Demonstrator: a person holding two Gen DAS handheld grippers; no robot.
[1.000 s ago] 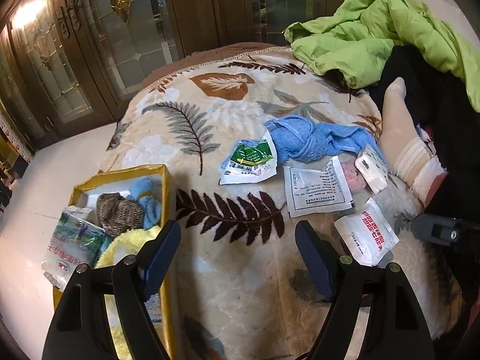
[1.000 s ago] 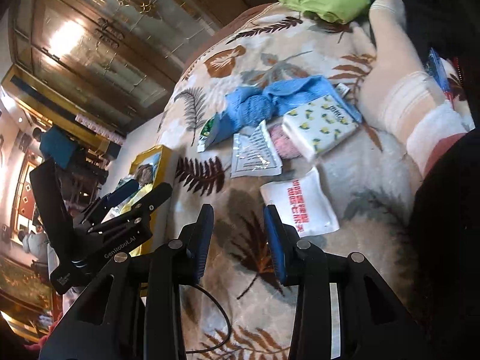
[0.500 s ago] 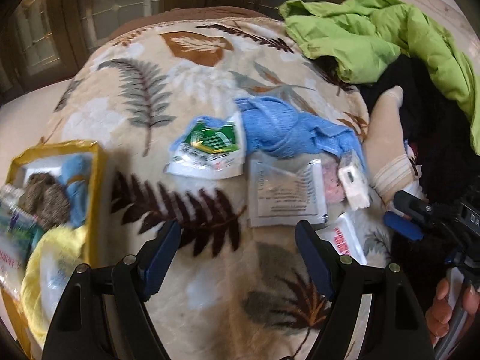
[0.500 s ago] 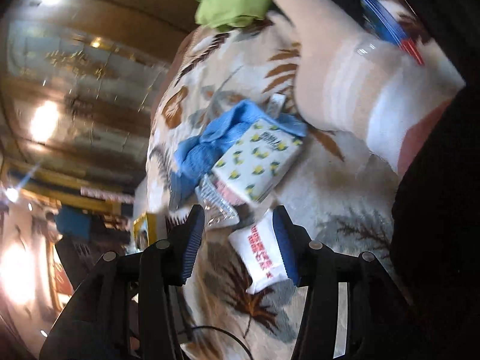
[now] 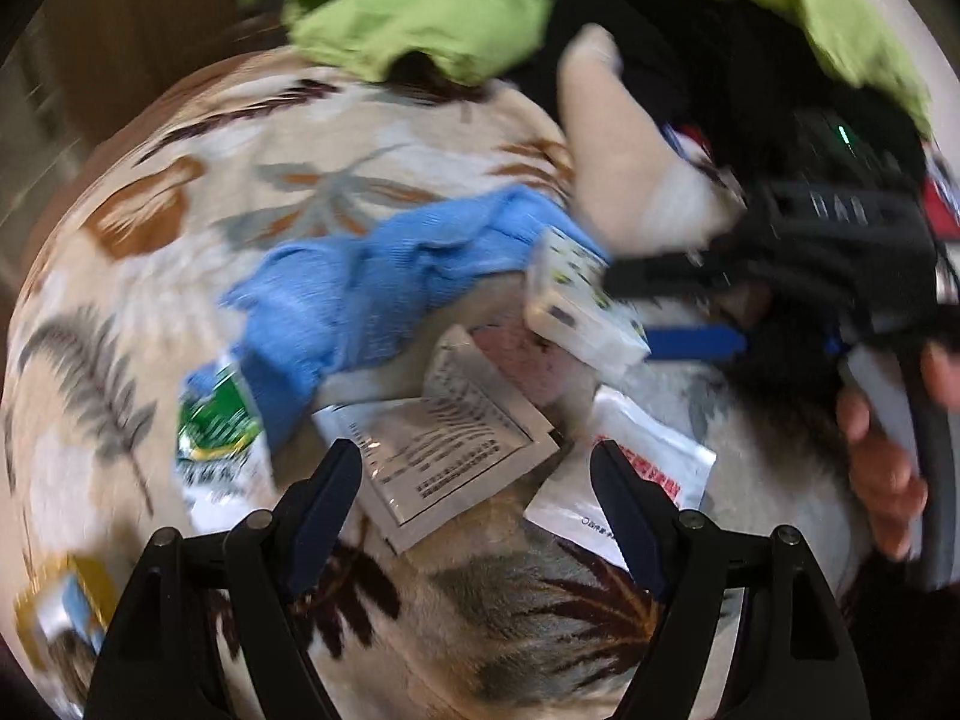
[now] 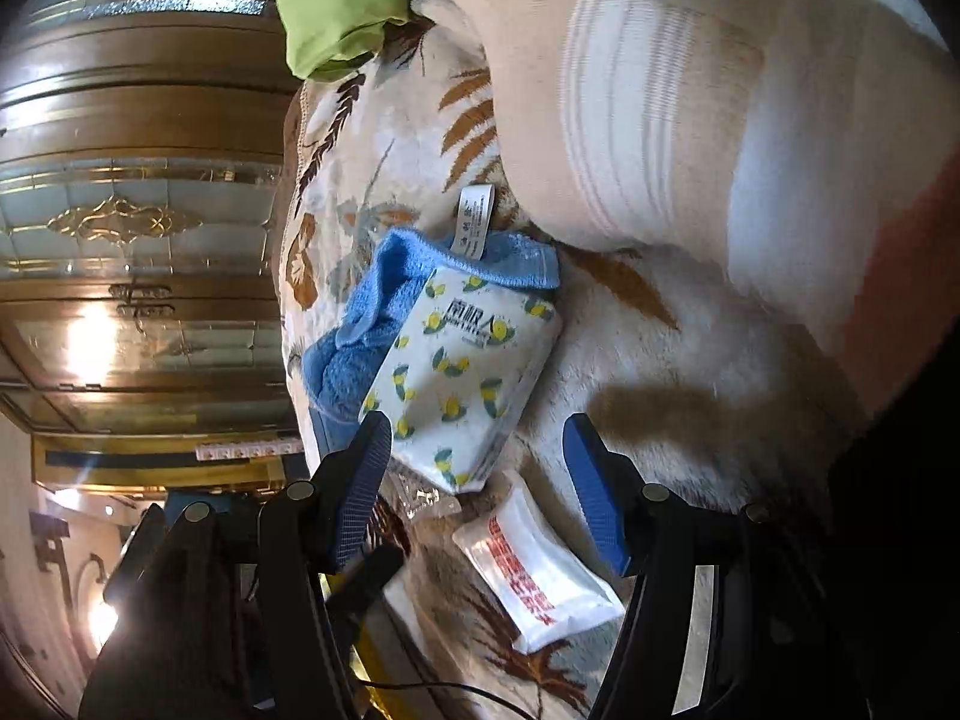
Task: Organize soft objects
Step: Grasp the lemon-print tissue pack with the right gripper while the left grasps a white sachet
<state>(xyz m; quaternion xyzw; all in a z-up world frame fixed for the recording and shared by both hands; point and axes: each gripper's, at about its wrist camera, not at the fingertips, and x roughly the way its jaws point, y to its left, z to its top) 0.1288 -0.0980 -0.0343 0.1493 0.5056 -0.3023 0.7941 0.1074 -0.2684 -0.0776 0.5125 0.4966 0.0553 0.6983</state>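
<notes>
The right gripper [image 6: 474,468] is gaping wide, its fingers lying to either side of the near end of a lemon-print tissue pack [image 6: 462,378] without pressing it. The pack is resting on the leaf-patterned blanket [image 6: 660,360], its far end lying on a blue towel [image 6: 360,348]. A white sachet with red print [image 6: 540,582] is lying just nearer. The left gripper [image 5: 477,480] is also spreading wide, hovering over a clear printed sachet [image 5: 444,450]. Far right, a green jacket [image 5: 450,6] is lying heaped.
</notes>
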